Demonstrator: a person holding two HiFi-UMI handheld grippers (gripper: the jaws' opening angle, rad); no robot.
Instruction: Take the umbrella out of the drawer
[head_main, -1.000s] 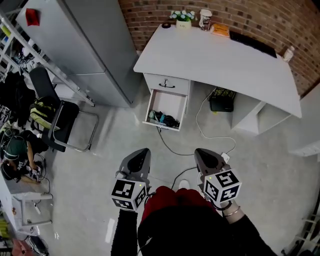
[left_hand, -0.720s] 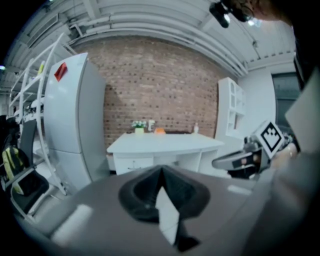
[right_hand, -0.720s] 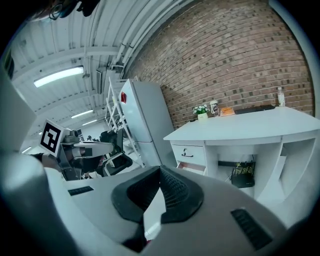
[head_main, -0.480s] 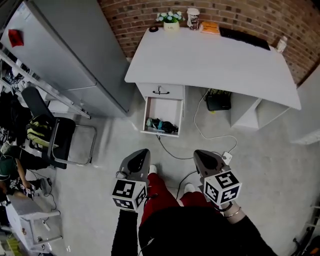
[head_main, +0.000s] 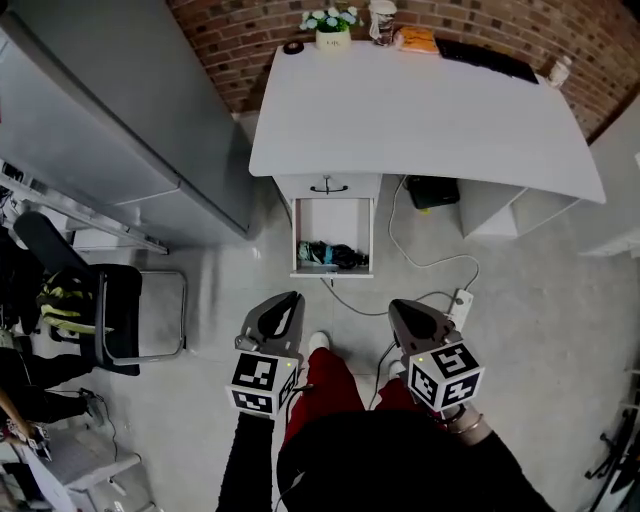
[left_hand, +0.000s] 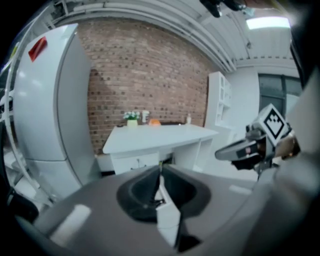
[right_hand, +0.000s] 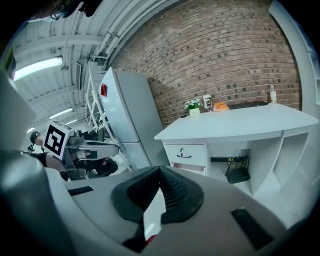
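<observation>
The white desk's lower drawer (head_main: 333, 215) stands pulled open on the floor side. At its front lies a dark folded bundle with a teal patch (head_main: 334, 255), which I take for the umbrella. My left gripper (head_main: 290, 298) and right gripper (head_main: 399, 304) hang side by side over the floor, short of the drawer and touching nothing. In the left gripper view the left gripper (left_hand: 160, 164) has its jaws together with nothing between them. The right gripper (right_hand: 160, 169) is likewise shut and empty, pointing at the desk's drawer front (right_hand: 183, 154).
The white desk (head_main: 420, 110) carries a flower pot (head_main: 331, 24), a cup and an orange thing along the brick wall. A tall grey cabinet (head_main: 120, 110) stands at left, with a black chair (head_main: 112, 318) below it. A white cable and power strip (head_main: 461, 299) lie on the floor; a black box (head_main: 432, 192) sits under the desk.
The person has walked toward the desk; the drawer now lies nearer and squarely ahead of both grippers. Both grippers stay shut and empty.
</observation>
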